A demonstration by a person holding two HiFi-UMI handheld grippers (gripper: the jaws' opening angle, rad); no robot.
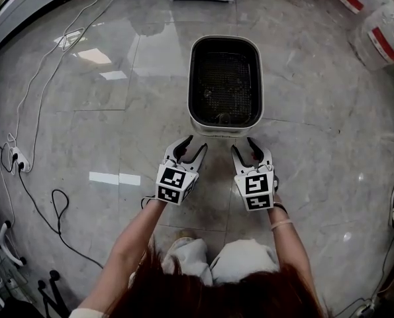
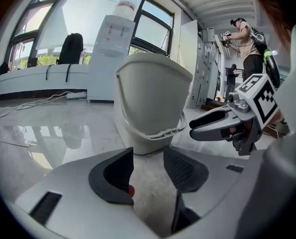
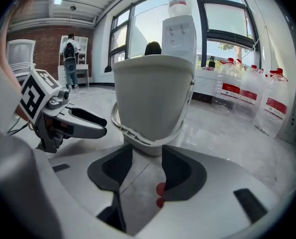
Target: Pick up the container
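Here left claw [image 1: 197, 142] and right claw [image 1: 243, 144] hover spread, empty, facing the container [image 1: 224, 126].

A glossy grey marble floor [image 1: 84, 131] reflected the ceiling lights. A power strip [image 1: 18, 159] lay near its left edge. Water jugs [image 1: 382, 32] with red labels stood grouped at the upper right. A water dispenser [image 3: 178, 21] stood before the windows [image 3: 222, 14].

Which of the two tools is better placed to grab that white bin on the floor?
Right, narrowly. The right tool, open and empty, squarely faces the near wall of the container; the left tool points at its corner. Both are close.
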